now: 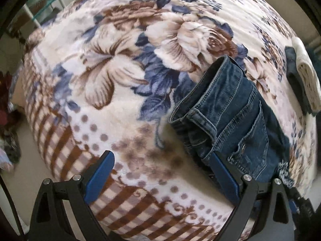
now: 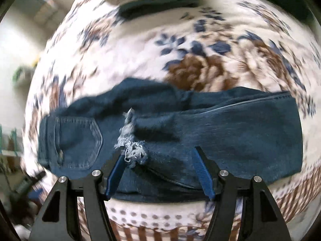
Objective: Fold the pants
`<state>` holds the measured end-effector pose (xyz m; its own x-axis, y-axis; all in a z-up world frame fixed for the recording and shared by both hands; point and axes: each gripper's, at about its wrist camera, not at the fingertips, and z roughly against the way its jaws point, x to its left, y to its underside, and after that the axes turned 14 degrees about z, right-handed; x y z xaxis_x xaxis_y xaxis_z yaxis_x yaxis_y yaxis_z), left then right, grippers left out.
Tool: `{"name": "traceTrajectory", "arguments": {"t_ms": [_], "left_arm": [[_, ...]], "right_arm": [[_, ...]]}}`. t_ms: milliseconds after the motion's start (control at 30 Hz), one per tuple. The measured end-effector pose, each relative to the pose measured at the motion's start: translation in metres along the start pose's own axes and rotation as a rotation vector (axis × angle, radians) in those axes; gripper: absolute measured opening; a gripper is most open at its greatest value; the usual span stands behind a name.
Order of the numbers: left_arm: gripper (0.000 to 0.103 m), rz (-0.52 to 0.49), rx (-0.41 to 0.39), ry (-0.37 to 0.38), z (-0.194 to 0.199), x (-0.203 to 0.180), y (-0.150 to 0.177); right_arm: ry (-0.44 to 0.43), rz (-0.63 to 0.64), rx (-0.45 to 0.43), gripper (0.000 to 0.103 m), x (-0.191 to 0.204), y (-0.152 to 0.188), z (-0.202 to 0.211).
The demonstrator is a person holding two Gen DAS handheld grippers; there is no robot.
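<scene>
Nearest you, your left gripper (image 1: 161,160) is hanging with its blue-padded fingers spread wide and gripping nothing, its right finger (image 1: 222,172) sitting just at the near edge of the dark blue denim pants (image 1: 226,108), while your right gripper (image 2: 160,156) is likewise standing wide open and empty over the frayed, ripped hem (image 2: 131,150) of those jeans. The pants are lying folded lengthwise across the cream fleece blanket with brown and blue flowers (image 1: 112,64), waistband and back pocket (image 2: 80,142) toward the left in the right wrist view. Farther off, at the blanket's far right edge, a folded cream cloth (image 1: 307,80) is resting on a dark folded garment (image 1: 295,70).
</scene>
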<state>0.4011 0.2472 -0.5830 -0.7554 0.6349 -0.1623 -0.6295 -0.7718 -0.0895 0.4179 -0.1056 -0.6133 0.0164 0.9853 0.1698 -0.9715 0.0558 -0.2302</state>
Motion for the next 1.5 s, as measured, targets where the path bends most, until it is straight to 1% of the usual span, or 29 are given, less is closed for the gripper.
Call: {"name": "traceTrajectory", "arguments": {"t_ms": [67,100,133,167,200,233,267,300,367,400,467,533,567,633,700,767,833,867,900,967,1000,1067,1167,1233,1267,1367,1400,1433,1500], "left_arm": [[0.097,0.031,0.015,0.038,-0.005,0.001,-0.002],[0.097,0.048,0.028,0.049,-0.009,0.002,-0.003],[0.097,0.067,0.045,0.058,-0.015,0.001,-0.005],[0.097,0.077,0.055,0.065,-0.018,0.002,-0.005],[0.097,0.086,0.067,0.069,-0.022,0.002,-0.005],[0.097,0.09,0.074,0.069,-0.024,0.002,-0.004],[0.097,0.092,0.08,0.071,-0.027,0.001,-0.004],[0.097,0.092,0.082,0.073,-0.028,0.001,-0.003],[0.097,0.083,0.082,0.076,-0.03,-0.001,-0.002],[0.097,0.077,0.082,0.078,-0.031,-0.003,-0.002],[0.097,0.072,0.089,0.087,-0.034,-0.007,-0.001],[0.097,0.074,0.103,0.107,-0.038,-0.011,-0.001],[0.097,0.078,0.109,0.118,-0.04,-0.013,0.0],[0.097,0.09,0.121,0.141,-0.043,-0.018,0.0],[0.097,0.108,0.132,0.17,-0.048,-0.022,0.0],[0.097,0.132,0.148,0.188,-0.054,-0.023,0.0],[0.095,0.192,0.173,0.244,-0.059,-0.017,0.0],[0.095,0.25,0.196,0.312,-0.061,-0.01,0.002],[0.095,0.342,0.232,0.417,-0.063,0.001,0.006],[0.095,0.458,0.264,0.542,-0.065,0.02,0.017],[0.095,0.479,0.263,0.567,-0.067,0.026,0.021],[0.095,0.495,0.241,0.578,-0.071,0.031,0.021],[0.095,0.518,0.197,0.611,-0.075,0.022,0.006],[0.088,0.489,0.134,0.614,-0.07,0.01,-0.007],[0.084,0.454,0.116,0.581,-0.068,0.0,-0.016],[0.059,0.377,0.091,0.557,-0.067,-0.016,-0.024],[0.048,0.346,0.078,0.554,-0.066,-0.02,-0.025],[0.042,0.323,0.073,0.559,-0.065,-0.022,-0.025],[0.037,0.277,0.059,0.532,-0.059,-0.027,-0.025]], "right_arm": [[-0.017,-0.04,-0.004,0.069,-0.013,-0.003,-0.005],[-0.043,-0.047,0.029,0.069,-0.015,-0.004,-0.018],[-0.091,-0.069,0.065,0.069,-0.019,-0.006,-0.03],[-0.209,-0.1,0.124,0.069,-0.018,-0.005,-0.049],[-0.273,-0.092,0.181,0.069,-0.012,-0.004,-0.063],[-0.275,-0.056,0.212,0.07,-0.003,-0.004,-0.07],[-0.277,-0.029,0.21,0.07,0.003,-0.004,-0.069],[-0.307,-0.002,0.198,0.07,0.01,-0.005,-0.066],[-0.381,-0.016,0.171,0.07,0.012,-0.007,-0.055],[-0.391,-0.033,0.148,0.07,0.008,-0.008,-0.048],[-0.314,-0.041,0.102,0.07,-0.001,-0.011,-0.031],[-0.16,-0.06,0.095,0.07,-0.016,-0.013,-0.026],[-0.141,-0.075,0.1,0.07,-0.023,-0.014,-0.029],[-0.146,-0.086,0.118,0.07,-0.034,-0.019,-0.043],[-0.133,-0.007,0.167,0.07,-0.031,-0.025,-0.067],[-0.072,0.097,0.226,0.071,-0.021,-0.026,-0.09],[-0.023,0.164,0.239,0.074,-0.009,-0.027,-0.093],[-0.01,0.183,0.239,0.075,-0.005,-0.027,-0.092],[-0.006,0.194,0.234,0.076,-0.004,-0.026,-0.09],[-0.031,0.184,0.223,0.076,-0.006,-0.025,-0.088],[-0.047,0.171,0.217,0.076,-0.011,-0.023,-0.086],[-0.074,0.146,0.21,0.076,-0.017,-0.022,-0.083],[-0.09,0.127,0.212,0.076,-0.025,-0.019,-0.079],[-0.089,0.133,0.214,0.076,-0.026,-0.018,-0.075],[-0.089,0.138,0.214,0.076,-0.027,-0.017,-0.074],[-0.073,0.162,0.213,0.076,-0.022,-0.013,-0.076],[-0.061,0.173,0.215,0.076,-0.021,-0.012,-0.077],[-0.051,0.18,0.216,0.076,-0.019,-0.012,-0.078],[-0.032,0.188,0.217,0.076,-0.009,-0.011,-0.079]]}}
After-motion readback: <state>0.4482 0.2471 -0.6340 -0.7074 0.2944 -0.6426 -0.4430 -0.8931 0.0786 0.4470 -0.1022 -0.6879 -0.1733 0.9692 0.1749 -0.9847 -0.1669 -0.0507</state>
